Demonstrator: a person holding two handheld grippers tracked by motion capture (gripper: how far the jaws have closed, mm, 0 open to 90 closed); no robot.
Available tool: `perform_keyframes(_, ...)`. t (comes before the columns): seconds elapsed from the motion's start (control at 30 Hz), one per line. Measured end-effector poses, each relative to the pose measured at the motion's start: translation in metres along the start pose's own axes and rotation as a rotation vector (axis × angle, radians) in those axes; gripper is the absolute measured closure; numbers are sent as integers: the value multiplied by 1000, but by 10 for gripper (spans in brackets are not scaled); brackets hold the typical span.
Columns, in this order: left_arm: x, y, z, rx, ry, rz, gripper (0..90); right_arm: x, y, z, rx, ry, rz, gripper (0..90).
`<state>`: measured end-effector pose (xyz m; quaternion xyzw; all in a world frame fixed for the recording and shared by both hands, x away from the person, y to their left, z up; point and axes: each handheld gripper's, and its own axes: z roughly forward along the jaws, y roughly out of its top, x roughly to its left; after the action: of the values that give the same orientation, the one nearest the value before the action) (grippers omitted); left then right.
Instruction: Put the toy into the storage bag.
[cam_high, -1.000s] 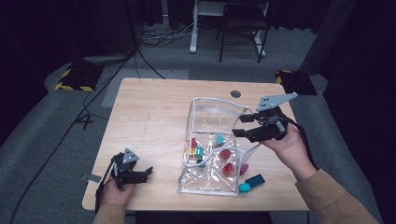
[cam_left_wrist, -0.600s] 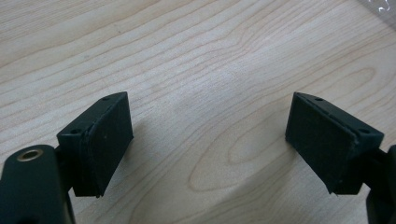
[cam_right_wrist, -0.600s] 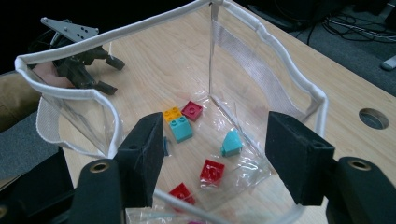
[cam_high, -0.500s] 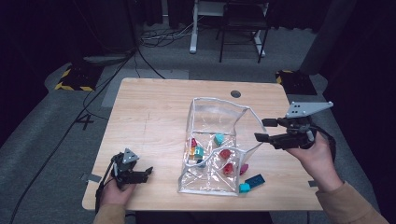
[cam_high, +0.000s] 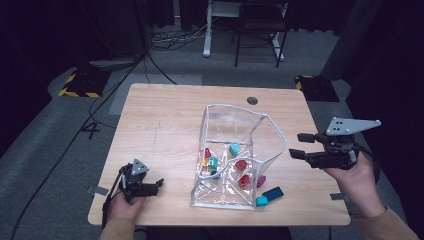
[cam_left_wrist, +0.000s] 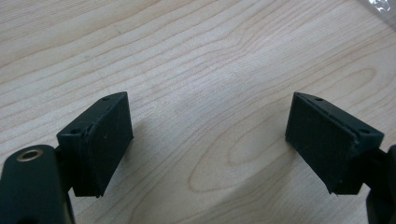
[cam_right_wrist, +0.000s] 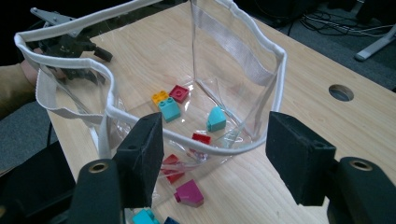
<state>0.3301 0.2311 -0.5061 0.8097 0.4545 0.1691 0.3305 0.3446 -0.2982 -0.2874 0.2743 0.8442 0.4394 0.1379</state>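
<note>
Clear plastic pouch (cam_high: 235, 155) with a white zip rim stands open at table centre, mouth up, long axis running near to far; its near part lies flat on the wooden table (cam_high: 165, 125). Inside: toy bricks, teal (cam_high: 233, 148), red (cam_high: 241, 164), orange with a teal one at the left wall (cam_high: 210, 162), another red (cam_high: 244, 180) nearer. Outside, just beside the near-right corner: magenta brick (cam_high: 261, 180), dark blue brick (cam_high: 273, 193), small teal brick (cam_high: 261, 201). Right gripper (cam_high: 300, 146) hangs off the table's right edge, jaws wide apart and empty, pointing left at the pouch; in the right gripper view the pouch rim (cam_right_wrist: 154, 126) sits just past the jaws and the magenta brick (cam_right_wrist: 189, 193) low between them. So loose bricks lie left and near of the right gripper, which is the nearer hand. Left gripper (cam_high: 158, 183) rests at the near-left corner, well apart from the pouch, jaws spread, nothing between them but bare wood (cam_left_wrist: 205, 140). Likely next: right gripper goes for a loose brick.
</note>
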Motion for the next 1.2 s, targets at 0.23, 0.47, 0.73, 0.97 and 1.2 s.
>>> perform_keyframes(0.23, 0, 0, 0, 1, -1, -1, 151, 5, -15, 2, 6, -34, 11, 367)
perform_keyframes(0.47, 0, 0, 0, 0, 0, -1, 152, 4, -36, 5, 3, -43, 44, 350)
perform_keyframes(0.73, 0, 0, 0, 0, 0, -1, 152, 1, -64, 21, 39, -47, 68, 330)
perform_keyframes(0.97, 0, 0, 0, 0, 0, -1, 152, 0, -86, 39, 64, -41, 84, 324)
perform_keyframes(1.2, 0, 0, 0, 0, 0, -1, 152, 4, -110, 57, 87, -36, 91, 316)
